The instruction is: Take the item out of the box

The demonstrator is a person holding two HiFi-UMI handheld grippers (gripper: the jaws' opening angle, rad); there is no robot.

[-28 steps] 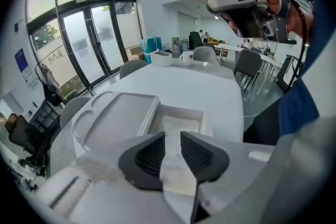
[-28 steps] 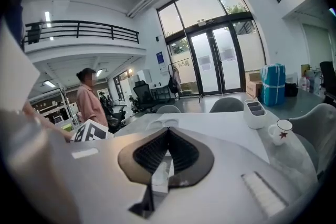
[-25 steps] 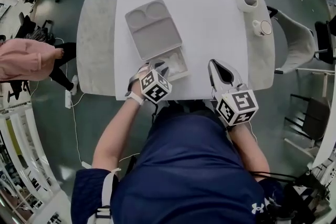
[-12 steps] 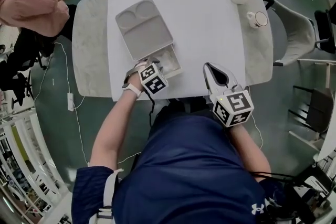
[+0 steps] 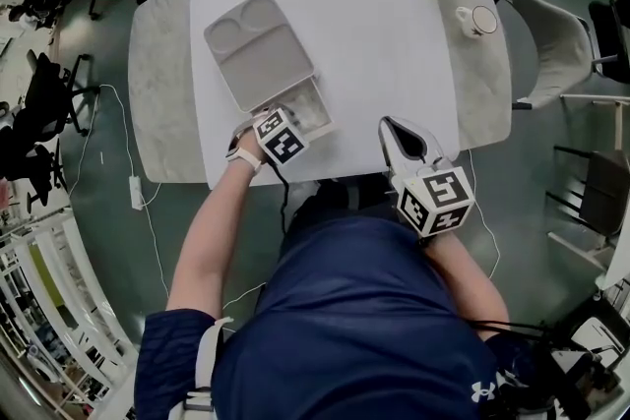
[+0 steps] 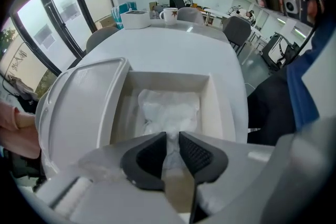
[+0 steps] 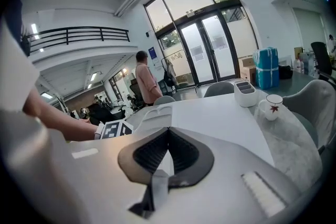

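Seemingly, left tongs (image 6: 172, 136) pinch the white bagged item (image 6: 170, 108) inside the box (image 6: 221, 107); right tongs (image 7: 168, 134) sit closed.

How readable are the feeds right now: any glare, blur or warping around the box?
Left gripper view: the left gripper up close is soft, and the bag washes out against the box, both white, edges faint. Right gripper view: bright glass doors backlight the room, with strong wide-angle bending. Head view: even light, no glare on the table, its edges bowed.
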